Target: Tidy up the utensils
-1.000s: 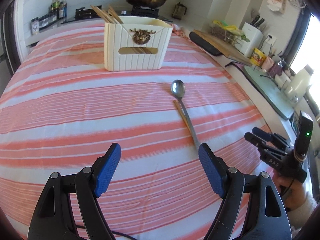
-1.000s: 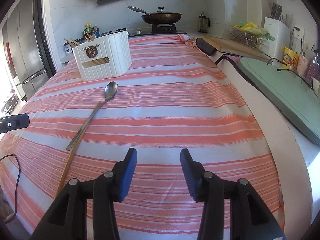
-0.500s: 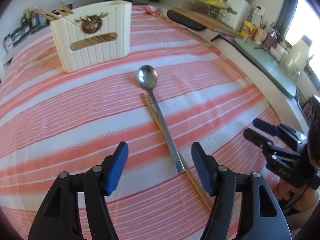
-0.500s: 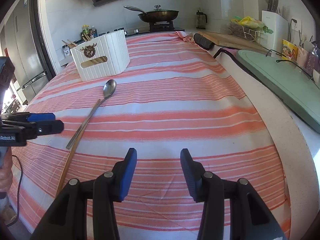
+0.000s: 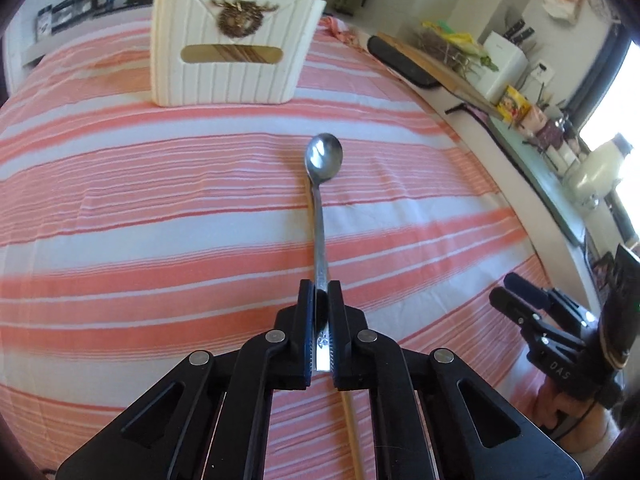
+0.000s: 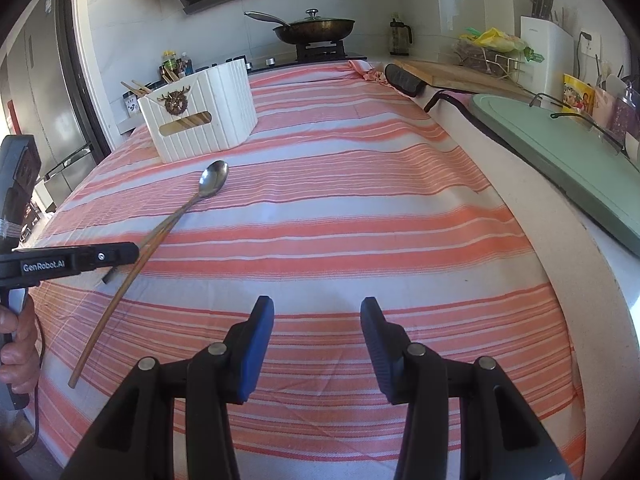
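Pink and white stripes are running across the cloth (image 6: 360, 208) that is covering the whole table, and kitchen things are sitting on the counter behind it. The left gripper (image 5: 321, 292) is squeezing tight on the handle of the metal spoon (image 5: 323, 156). Its fingers are hiding part of the handle, so only the very end is peeking out between them. The spoon's bowl is pointing away toward the white holder (image 5: 232, 44), but it is lying well apart from it. A wooden chopstick (image 6: 120, 296) is lying on the cloth just beside the spoon handle. In the left wrist view the gripper is covering most of that stick, and only a short bit is showing below the fingers. Whether the spoon is touching the stick is hard to tell. More chopsticks are standing inside the holder, and their tops are cut off at the edge of that view. A brown deer head is decorating the front of the holder, above a long slot. The right gripper (image 6: 318, 336) is hovering low over the near side of the cloth with its blue pads (image 6: 256, 344) spread apart, holding nothing. A frying pan with a lid (image 6: 316, 28) is sitting on the stove far behind.
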Action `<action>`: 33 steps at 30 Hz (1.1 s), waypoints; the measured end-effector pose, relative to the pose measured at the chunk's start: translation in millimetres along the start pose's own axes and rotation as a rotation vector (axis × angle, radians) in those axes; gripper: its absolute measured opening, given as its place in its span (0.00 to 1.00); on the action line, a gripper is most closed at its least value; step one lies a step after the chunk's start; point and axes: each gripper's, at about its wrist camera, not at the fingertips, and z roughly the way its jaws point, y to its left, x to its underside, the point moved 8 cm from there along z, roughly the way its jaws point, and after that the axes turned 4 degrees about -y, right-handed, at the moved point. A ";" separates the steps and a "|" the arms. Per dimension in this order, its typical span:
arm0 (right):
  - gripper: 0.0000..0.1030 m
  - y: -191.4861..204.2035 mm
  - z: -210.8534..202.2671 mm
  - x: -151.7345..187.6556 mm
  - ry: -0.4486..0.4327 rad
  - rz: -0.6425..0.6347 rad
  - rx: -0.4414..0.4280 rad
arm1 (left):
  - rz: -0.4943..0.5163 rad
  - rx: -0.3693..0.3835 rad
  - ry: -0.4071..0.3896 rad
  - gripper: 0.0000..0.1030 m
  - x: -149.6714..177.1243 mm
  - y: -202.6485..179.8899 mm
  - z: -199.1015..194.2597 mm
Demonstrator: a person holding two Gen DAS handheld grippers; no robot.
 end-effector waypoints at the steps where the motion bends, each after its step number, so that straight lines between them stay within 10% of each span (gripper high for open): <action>1: 0.45 1.0 0.4 0.5 0.002 -0.004 0.001 | -0.017 0.003 -0.020 0.00 0.2 4.9 -6.7; 10: 0.45 23.0 2.0 1.3 0.063 -0.062 0.018 | -0.109 -0.111 -0.027 0.00 30.6 65.3 -38.4; 18: 0.45 148.3 8.1 -16.4 0.131 -0.123 -0.288 | -0.094 -0.112 -0.019 0.03 39.7 68.1 -52.8; 27: 0.35 203.8 50.8 -1.9 0.219 -0.328 -0.219 | -0.049 -0.162 -0.022 0.60 45.8 72.5 -58.7; 33: 0.11 166.0 38.1 0.3 0.207 -0.313 -0.150 | -0.044 -0.207 -0.036 0.66 43.4 79.9 -65.3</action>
